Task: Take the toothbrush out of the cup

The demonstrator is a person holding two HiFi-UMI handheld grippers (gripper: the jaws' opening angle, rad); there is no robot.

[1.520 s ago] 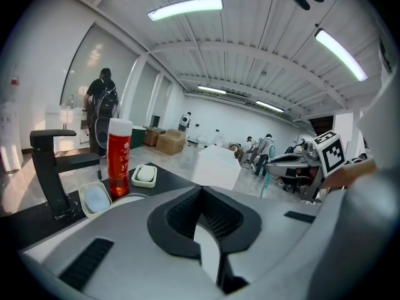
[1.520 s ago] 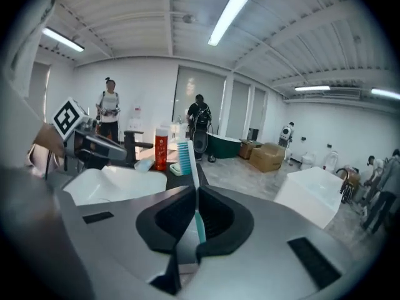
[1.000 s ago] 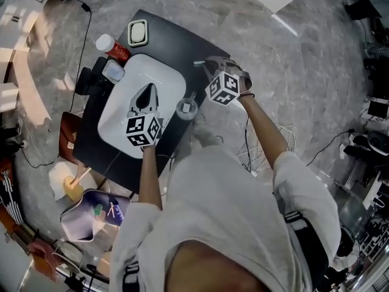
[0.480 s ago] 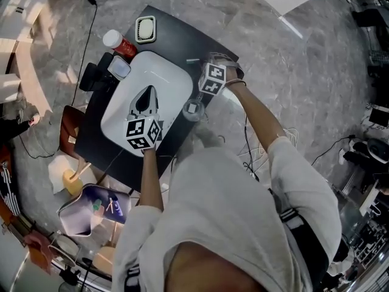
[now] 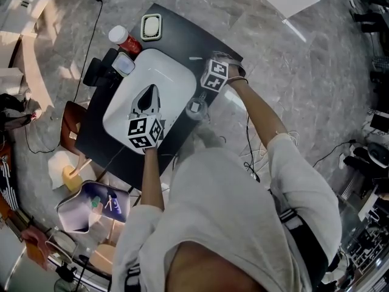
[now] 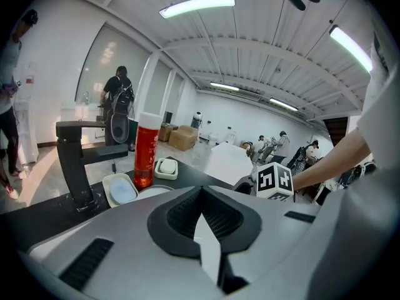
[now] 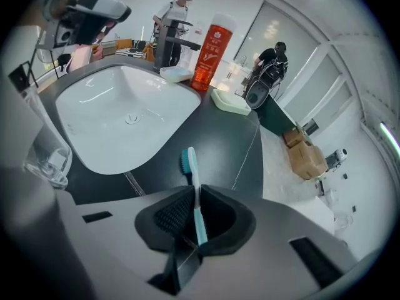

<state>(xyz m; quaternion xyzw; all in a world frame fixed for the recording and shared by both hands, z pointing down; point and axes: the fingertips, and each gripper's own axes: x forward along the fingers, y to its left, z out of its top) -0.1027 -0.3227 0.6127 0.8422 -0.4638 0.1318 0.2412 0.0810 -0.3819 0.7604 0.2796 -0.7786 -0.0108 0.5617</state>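
A teal and white toothbrush [image 7: 190, 167] is clamped between the jaws of my right gripper [image 7: 195, 195], bristle head sticking out ahead just above the black counter [image 7: 225, 142]. These jaws have just been opening a little, with the handle still between them. In the head view the right gripper [image 5: 205, 61] hovers at the sink's far right corner, and the toothbrush [image 5: 194, 58] pokes out to its left. The clear cup [image 5: 196, 107] stands on the counter's near edge, also seen as the cup [image 7: 47, 158] at left. My left gripper [image 5: 150, 89] is shut and empty over the white sink [image 5: 173, 72].
A red bottle [image 5: 124, 40], a soap dish [image 5: 151, 27], a small white dish [image 5: 123, 64] and a dark faucet [image 5: 100, 72] crowd the counter's left end. The counter's right edge drops to the marble floor [image 5: 292, 84].
My right gripper has come down and leftward with the toothbrush, away from the cup, to just above the counter. The left gripper has barely shifted.
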